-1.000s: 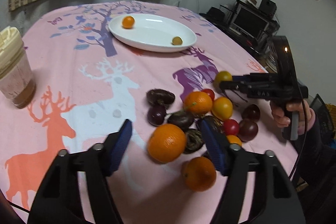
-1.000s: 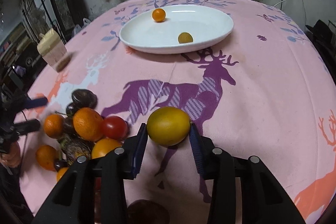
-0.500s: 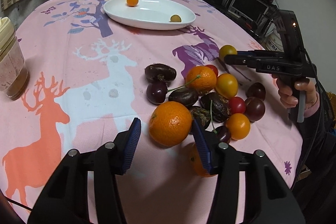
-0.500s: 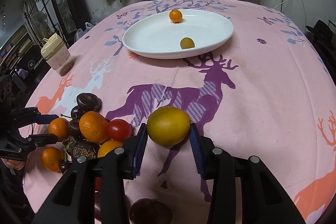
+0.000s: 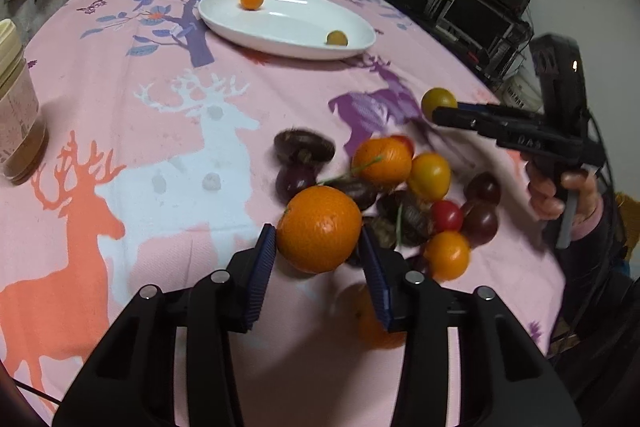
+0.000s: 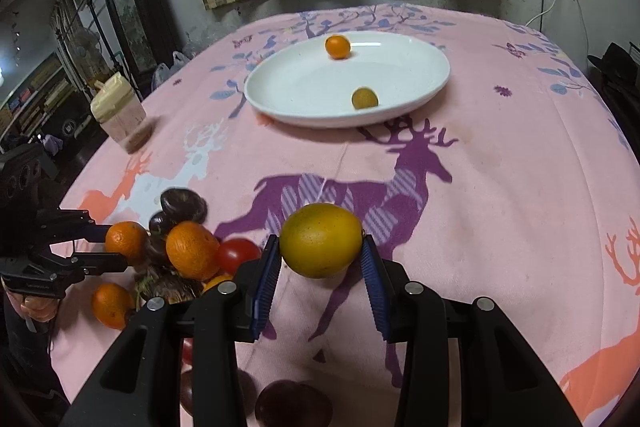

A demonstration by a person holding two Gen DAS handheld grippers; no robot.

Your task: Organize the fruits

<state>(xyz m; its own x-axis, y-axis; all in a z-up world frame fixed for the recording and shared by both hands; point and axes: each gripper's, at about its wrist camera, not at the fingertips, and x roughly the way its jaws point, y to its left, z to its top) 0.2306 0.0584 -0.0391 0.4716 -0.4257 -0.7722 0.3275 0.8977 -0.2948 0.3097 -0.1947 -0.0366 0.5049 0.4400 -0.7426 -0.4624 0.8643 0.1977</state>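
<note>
- The pink tablecloth (image 6: 520, 187) with its deer print carries everything; a lidded jar (image 6: 120, 119) stands off near its far left edge, well apart from the fruit.
- The white oval plate (image 6: 420, 67) sits on the far side of the cloth and holds only two pieces: a small orange (image 6: 337, 46) near its back rim and a small yellow fruit (image 6: 364, 98) near its front rim. By that count, the sorting looks barely begun.
- The heap of fruit (image 5: 400, 195) lies on the near side of the cloth, well apart from the plate: oranges, red and yellow tomatoes, dark plums and dark wrinkled fruits, touching one another. Most of the work appears to be left here.
- The left gripper (image 5: 320, 251) pinches a large orange (image 5: 319, 229) between its blue pads, just above the heap's near edge.
- The right gripper (image 6: 320, 267) pinches a yellow-green fruit (image 6: 321, 245), held over the purple deer, between heap and plate.
- Both pieces probably need carrying to the plate next.
</note>
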